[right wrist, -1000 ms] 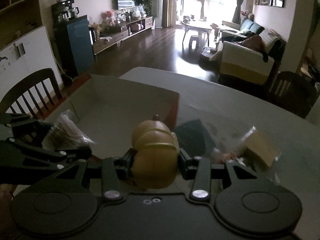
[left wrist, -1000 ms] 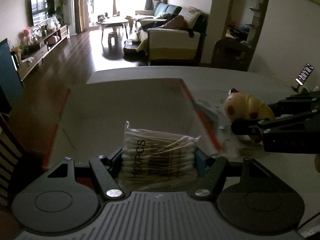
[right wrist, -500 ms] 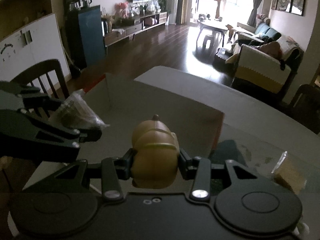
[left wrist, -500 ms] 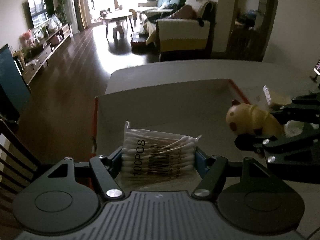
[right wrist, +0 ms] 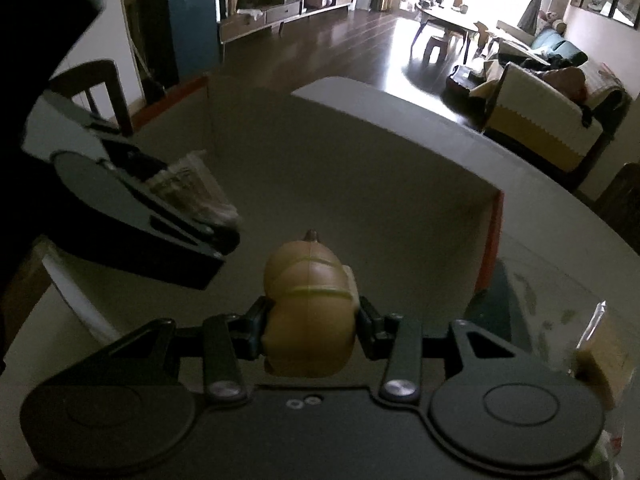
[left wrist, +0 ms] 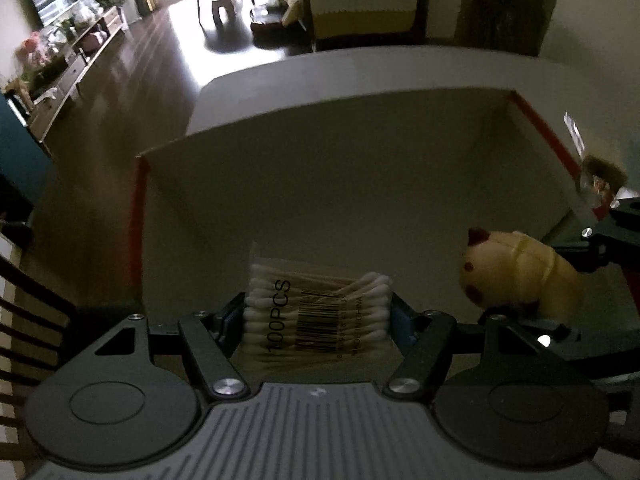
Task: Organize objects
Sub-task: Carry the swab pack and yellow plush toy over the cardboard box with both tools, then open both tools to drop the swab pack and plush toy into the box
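Left wrist view: your left gripper (left wrist: 318, 312) had its fingers (left wrist: 230, 316) clamped on a clear packet of cotton swabs (left wrist: 318, 314). The swabs lay crosswise, long axis running finger to finger, white tips stacked at both sides. Packet printed "100PCS" beside a barcode, the print running along the view direction; its free top edge pointed away from the camera, over the box.

Right wrist view: your right gripper (right wrist: 310, 330) had its fingers (right wrist: 370, 332) pressed against both sides of a yellow toy figure (right wrist: 308, 320). The toy was a rounded, two-lobed plastic body with a pale seam band and a small brown tip. Long axis ran forward along the fingers, brown tip leading. In the left view it showed a yellow head with a dark red ear and red cheek spots, facing left toward the swab packet.

Both items were held above the open cardboard box (left wrist: 360, 184), pale inside with red outer edges, standing on the grey surface (right wrist: 560, 240). The two grippers were near each other, not touching.

Just outside the box's right wall, a small clear wrapped snack packet (right wrist: 604, 356) lay on the surface.

Beyond: dark wood floor (right wrist: 320, 52), a sofa (right wrist: 540, 120).
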A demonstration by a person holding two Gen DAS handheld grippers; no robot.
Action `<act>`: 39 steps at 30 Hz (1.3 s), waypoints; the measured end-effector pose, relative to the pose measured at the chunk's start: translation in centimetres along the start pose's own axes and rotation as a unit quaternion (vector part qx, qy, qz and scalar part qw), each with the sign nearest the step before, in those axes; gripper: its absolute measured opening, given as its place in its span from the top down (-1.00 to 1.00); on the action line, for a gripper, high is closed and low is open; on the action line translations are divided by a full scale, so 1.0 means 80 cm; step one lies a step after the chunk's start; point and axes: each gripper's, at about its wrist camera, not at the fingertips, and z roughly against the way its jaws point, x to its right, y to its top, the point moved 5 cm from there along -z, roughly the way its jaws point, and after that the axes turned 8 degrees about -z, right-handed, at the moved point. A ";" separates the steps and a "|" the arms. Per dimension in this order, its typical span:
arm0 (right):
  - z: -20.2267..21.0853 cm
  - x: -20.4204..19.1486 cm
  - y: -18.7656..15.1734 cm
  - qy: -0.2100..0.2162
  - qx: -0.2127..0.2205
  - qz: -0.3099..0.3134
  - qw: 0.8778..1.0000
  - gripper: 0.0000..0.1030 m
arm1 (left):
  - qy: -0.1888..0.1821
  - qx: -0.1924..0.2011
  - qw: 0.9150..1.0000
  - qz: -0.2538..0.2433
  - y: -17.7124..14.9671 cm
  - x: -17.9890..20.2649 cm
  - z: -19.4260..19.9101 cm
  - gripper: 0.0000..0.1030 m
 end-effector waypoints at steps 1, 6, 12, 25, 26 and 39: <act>-0.003 -0.001 0.000 0.001 -0.005 -0.001 1.000 0.16 | -0.003 -0.006 1.000 -0.001 0.000 0.002 -0.004 -0.37; -0.014 -0.007 -0.009 -0.002 -0.031 -0.001 1.000 0.16 | -0.020 -0.034 0.999 -0.003 -0.001 0.003 -0.017 -0.37; -0.023 -0.009 -0.015 -0.003 -0.061 -0.021 0.998 0.14 | -0.045 -0.076 0.996 -0.006 -0.003 0.005 -0.028 -0.37; -0.004 -0.023 -0.021 -0.003 -0.066 -0.017 0.998 -0.08 | -0.080 -0.109 0.991 0.005 -0.007 -0.005 -0.031 -0.56; 0.001 -0.024 -0.021 -0.001 -0.061 -0.015 0.998 -0.12 | -0.081 -0.107 0.991 0.006 -0.005 -0.012 -0.031 -0.56; 0.086 -0.020 -0.029 0.007 0.000 -0.026 1.000 -0.34 | -0.080 -0.010 0.996 0.047 -0.026 -0.022 0.020 -0.56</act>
